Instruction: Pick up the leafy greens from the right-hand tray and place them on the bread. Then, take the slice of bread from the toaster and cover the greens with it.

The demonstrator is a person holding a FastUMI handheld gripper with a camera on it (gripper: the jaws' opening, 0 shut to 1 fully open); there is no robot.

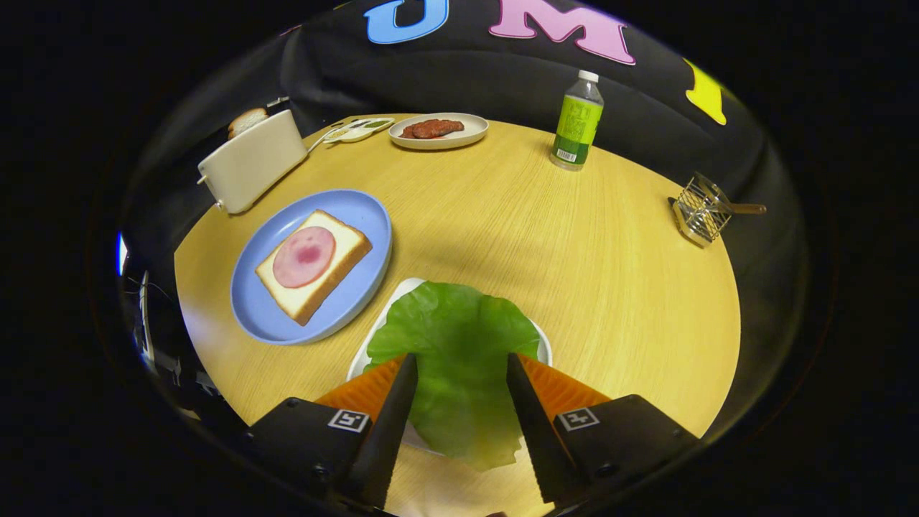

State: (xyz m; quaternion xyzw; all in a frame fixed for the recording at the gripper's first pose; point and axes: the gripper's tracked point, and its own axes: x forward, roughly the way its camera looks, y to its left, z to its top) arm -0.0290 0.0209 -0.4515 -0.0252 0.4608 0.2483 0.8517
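Looking down the gripper (461, 366) here: its two fingers are spread fairly wide, one on each side of the lettuce leaf (459, 345), which sits between them on a white tray (373, 337). I can't tell if the tips are touching the leaf or just hanging over it, and they aren't squeezing it.

Using that leaf as the anchor: just to its left and a bit farther out is a blue plate (258, 309) with a slice of bread (316, 267) lying flat on it, and a round slice of ham (304, 256) on top of the bread. Farther out past the plate is a white toaster (253, 171) with another slice of bread (247, 120) poking out of its slot.

Straight beyond the leaf, at the far side of the wooden table (574, 273), there's a white dish of meat (438, 131). Far right of the leaf stands a green bottle (576, 122), and a small wire rack (702, 210) is near the table edge.
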